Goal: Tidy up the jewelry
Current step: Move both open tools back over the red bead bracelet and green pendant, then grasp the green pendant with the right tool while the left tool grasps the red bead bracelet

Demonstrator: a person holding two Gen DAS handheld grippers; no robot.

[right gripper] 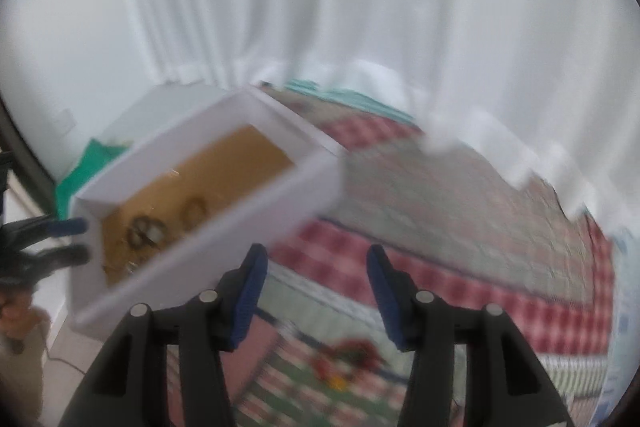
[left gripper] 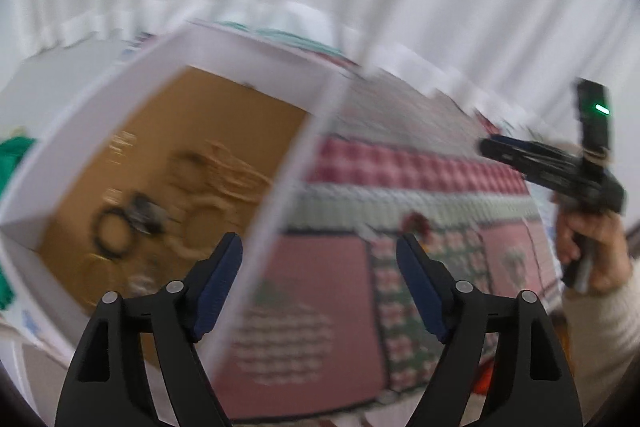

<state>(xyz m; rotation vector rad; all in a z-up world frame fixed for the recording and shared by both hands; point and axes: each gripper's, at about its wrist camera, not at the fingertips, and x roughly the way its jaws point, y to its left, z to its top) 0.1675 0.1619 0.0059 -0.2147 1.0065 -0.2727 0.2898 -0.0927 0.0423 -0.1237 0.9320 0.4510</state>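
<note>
Nearest in the left wrist view, the left tongs (left gripper: 320, 255) stand wide apart, their black arms ending in dark blue ribbed pads, with nothing between them. In the right wrist view the right tongs (right gripper: 316, 267) are also parted, less widely, and likewise empty. Both pictures are smeared by blur.

Under both tongs lies a patchwork quilt of red-and-white checks, pink panels and green bands (left gripper: 400, 171), spread over a surface that cannot be identified. Just beyond the left tongs, to their left, sits a shallow white cardboard box with a brown floor (left gripper: 100, 115). One of its white walls runs down between the left tongs in the picture. On the brown floor lie the blurred jewelry pieces: a dark ring-shaped bangle (left gripper: 114, 233), some pale loops (left gripper: 204, 215) and a tangle of light strands (left gripper: 236, 171); finer detail cannot be made out.

At the right edge of the left wrist view, a person's hand in a cream ribbed sleeve (left gripper: 592, 247) grips the handle of the other black tool, which shows a small green light.

Green cloth (right gripper: 96, 163) lies past the box, and white pleated curtains (right gripper: 360, 7) hang behind everything.
</note>
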